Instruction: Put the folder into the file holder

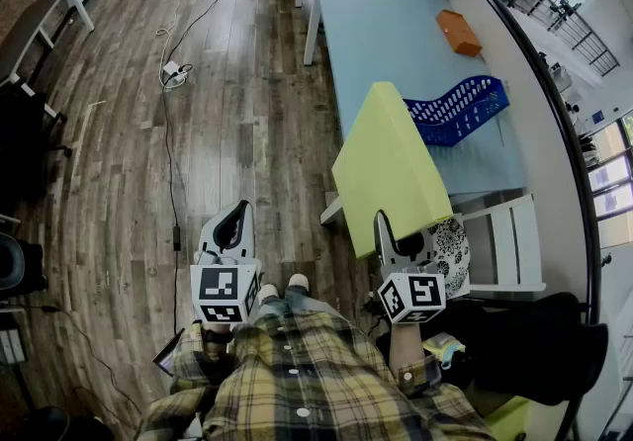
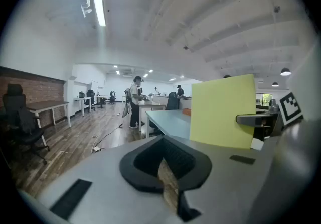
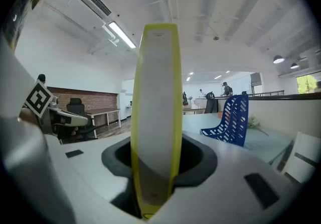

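**Folder's in the air, file holder's waiting: how I'd play the drop-in**

The yellow-green folder (image 1: 391, 172) sits dead centre in the head view. It's off the worktop (image 1: 396, 34) and pinched at its near lower edge by the right tool (image 3: 154, 165). In the right gripper view it runs straight up the middle of the frame, edge-on, with both black pads pressed against its sides, so that's a firm hold on a fairly thick thing. The blue mesh file holder (image 1: 457, 111) stands on the worktop just up and right of the folder, and the folder's far corner overlaps it in the picture. I can't tell whether they actually touch.

The left tool (image 1: 235, 221) hangs at lower left over the wood floor (image 1: 148, 132) with its jaws drawn together on nothing.

My take is that the job's about half done: the folder is picked up but not slotted. What I'd do:

- turn the folder so it runs in line with the holder's opening before bringing it down
- lead with the free far edge, since the grip is at the near end and the rest may droop
- bring the idle left tool over to brace the holder, because that light plastic looks like it'd skid on the smooth top
- only let go once the folder is resting inside

An orange box (image 1: 459, 34) sits further back, well clear.
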The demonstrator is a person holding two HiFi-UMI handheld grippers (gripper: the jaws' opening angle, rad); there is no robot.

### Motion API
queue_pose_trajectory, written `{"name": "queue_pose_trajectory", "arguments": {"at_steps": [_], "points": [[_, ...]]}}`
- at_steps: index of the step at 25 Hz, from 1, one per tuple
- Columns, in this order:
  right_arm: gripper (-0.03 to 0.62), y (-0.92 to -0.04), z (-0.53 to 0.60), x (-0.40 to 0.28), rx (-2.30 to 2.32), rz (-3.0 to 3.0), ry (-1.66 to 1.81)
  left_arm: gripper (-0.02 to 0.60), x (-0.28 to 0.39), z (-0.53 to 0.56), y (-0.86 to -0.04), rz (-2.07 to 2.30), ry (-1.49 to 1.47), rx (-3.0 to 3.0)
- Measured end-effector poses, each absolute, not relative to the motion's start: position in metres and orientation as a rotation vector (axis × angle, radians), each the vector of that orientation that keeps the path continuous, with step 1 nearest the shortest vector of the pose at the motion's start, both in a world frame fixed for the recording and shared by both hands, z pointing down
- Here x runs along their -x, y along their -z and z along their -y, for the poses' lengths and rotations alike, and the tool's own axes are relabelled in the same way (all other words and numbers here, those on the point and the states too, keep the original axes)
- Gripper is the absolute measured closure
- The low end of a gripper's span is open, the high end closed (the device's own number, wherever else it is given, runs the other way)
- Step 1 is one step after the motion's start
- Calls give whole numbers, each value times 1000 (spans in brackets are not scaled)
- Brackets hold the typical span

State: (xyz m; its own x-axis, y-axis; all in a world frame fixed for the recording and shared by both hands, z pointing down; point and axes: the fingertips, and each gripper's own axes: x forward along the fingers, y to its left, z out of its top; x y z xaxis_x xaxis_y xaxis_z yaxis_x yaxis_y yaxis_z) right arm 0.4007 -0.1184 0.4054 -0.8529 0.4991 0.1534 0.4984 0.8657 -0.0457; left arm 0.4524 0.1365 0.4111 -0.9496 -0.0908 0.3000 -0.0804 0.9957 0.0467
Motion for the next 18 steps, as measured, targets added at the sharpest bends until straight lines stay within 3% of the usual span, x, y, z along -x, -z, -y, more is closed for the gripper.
{"name": "queue_pose_trajectory", "arguments": {"at_steps": [18], "points": [[422,-411,149,-372,869,2846,-71,591,-436,-110,-411,2828,19,-29]]}}
